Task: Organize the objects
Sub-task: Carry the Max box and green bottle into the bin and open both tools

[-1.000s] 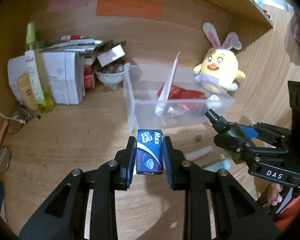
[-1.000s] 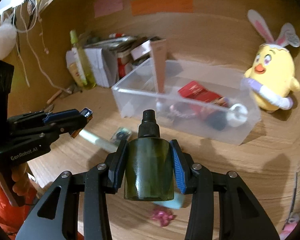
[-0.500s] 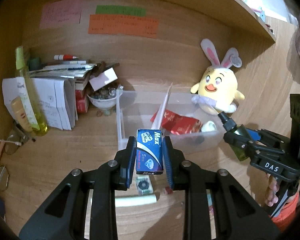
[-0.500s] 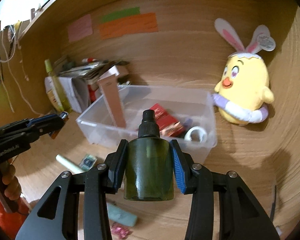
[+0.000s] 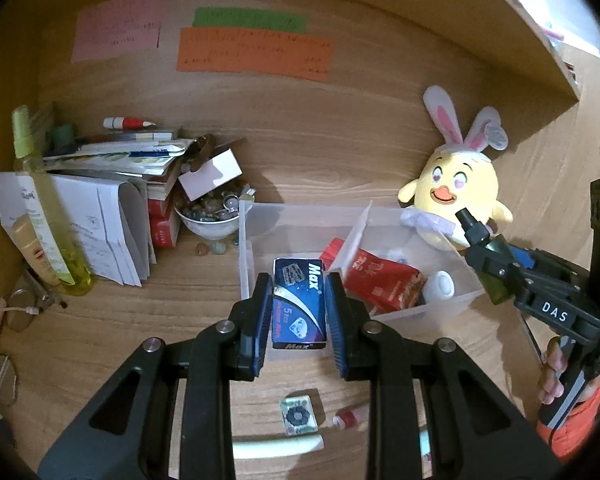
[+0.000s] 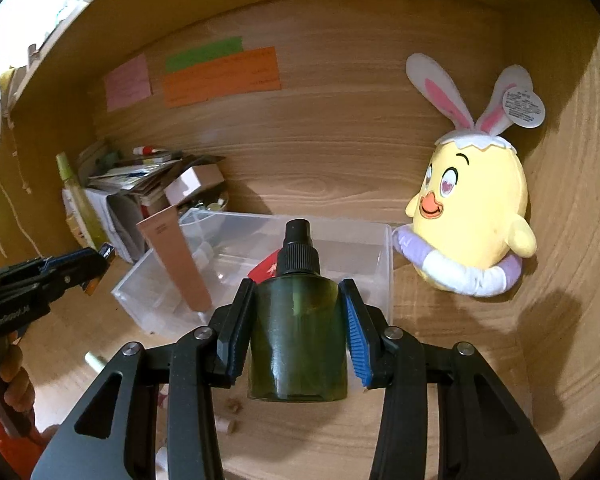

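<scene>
Left gripper (image 5: 299, 312) clamps blue Max box (image 5: 299, 304); right gripper (image 6: 298, 330) clamps green spray bottle (image 6: 298, 332). Both above clear bin (image 5: 466, 294) near desk's back edge.

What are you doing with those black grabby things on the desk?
A person is tidying a wooden desk with a hand-held gripper in each hand. The left hand-held gripper is shut on a small blue Max box. The right hand-held gripper is shut on a dark green spray bottle. Both are held up near a clear plastic bin that already has a few things in it, beside a yellow chick plush.
</scene>
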Tool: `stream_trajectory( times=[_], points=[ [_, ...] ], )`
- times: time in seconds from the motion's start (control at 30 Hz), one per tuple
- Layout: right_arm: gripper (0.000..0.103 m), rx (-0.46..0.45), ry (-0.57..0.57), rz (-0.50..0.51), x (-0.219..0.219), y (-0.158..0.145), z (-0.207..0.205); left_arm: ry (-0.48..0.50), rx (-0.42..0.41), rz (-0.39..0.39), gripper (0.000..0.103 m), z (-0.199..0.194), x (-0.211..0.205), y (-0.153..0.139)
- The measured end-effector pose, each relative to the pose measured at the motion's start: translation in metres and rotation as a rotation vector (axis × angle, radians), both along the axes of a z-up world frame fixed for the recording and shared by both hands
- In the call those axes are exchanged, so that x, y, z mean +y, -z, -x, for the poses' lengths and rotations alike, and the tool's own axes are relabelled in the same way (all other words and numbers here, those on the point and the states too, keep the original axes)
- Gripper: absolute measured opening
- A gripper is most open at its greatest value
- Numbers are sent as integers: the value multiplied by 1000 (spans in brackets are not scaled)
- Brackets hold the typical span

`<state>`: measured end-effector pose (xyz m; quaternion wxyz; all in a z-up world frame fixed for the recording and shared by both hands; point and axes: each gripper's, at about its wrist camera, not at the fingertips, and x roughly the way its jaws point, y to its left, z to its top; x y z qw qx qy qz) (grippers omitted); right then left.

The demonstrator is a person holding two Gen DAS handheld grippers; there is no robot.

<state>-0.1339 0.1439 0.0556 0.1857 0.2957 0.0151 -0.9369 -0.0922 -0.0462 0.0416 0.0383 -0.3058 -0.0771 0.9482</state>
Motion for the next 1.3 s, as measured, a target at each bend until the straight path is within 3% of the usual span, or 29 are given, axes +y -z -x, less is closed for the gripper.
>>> stream_trajectory(
  times=[0.43,0.77,1.3],
  points=[
    [38,-38,-1,-74,-13,6,44,29,-69,-19,26,38,5,18],
    [38,-122,-3,-95,-17,35,69,33,-118,6,26,61,7,29],
    [39,-181,-25,-137,-24,54,79,52,-154,20,26,71,13,41]
  ],
)
